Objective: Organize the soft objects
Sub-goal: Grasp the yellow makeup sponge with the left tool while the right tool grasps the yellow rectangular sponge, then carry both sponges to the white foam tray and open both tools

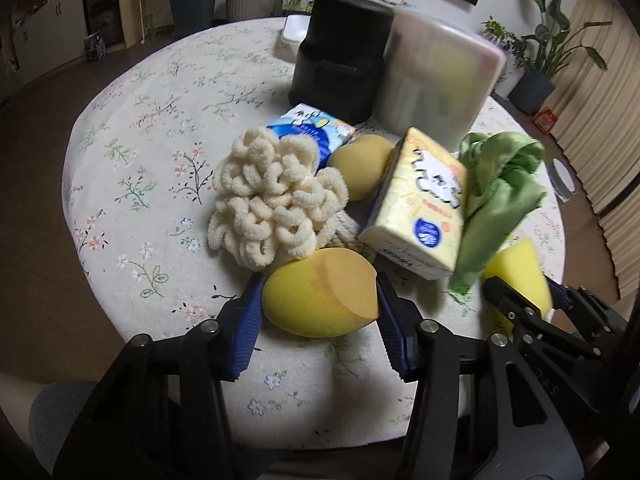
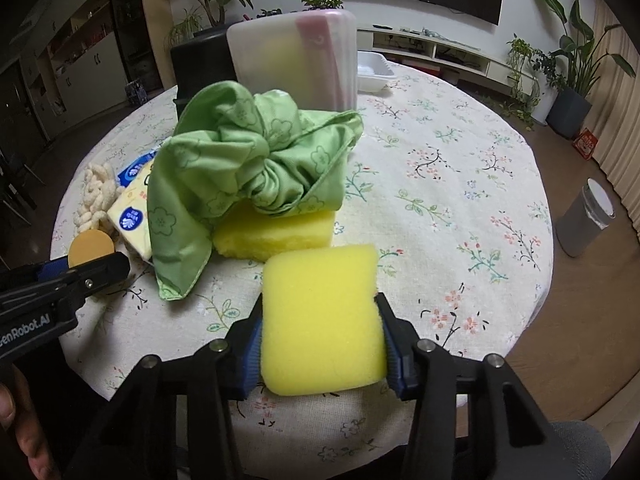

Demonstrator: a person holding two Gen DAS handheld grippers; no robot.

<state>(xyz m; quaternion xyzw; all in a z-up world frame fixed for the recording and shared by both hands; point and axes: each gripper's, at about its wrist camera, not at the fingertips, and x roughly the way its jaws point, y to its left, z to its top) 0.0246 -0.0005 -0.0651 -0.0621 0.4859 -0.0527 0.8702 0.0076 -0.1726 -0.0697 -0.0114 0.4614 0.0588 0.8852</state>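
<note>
My left gripper (image 1: 318,300) is shut on a yellow egg-shaped makeup sponge (image 1: 316,294) near the table's front. My right gripper (image 2: 320,320) is shut on a yellow rectangular sponge (image 2: 322,324), also seen in the left wrist view (image 1: 520,266). A second yellow sponge (image 2: 276,236) lies under a crumpled green cloth (image 2: 248,160). A cream loopy chenille puff (image 1: 268,200), a second egg sponge (image 1: 360,164), a yellow tissue pack (image 1: 420,204) and a blue tissue pack (image 1: 308,130) lie clustered mid-table.
A black box (image 1: 340,60) and a frosted plastic bin (image 2: 296,60) stand at the back of the round floral table (image 2: 460,184). A white tray (image 2: 374,70) lies behind them. A grey waste bin (image 2: 584,220) stands on the floor to the right.
</note>
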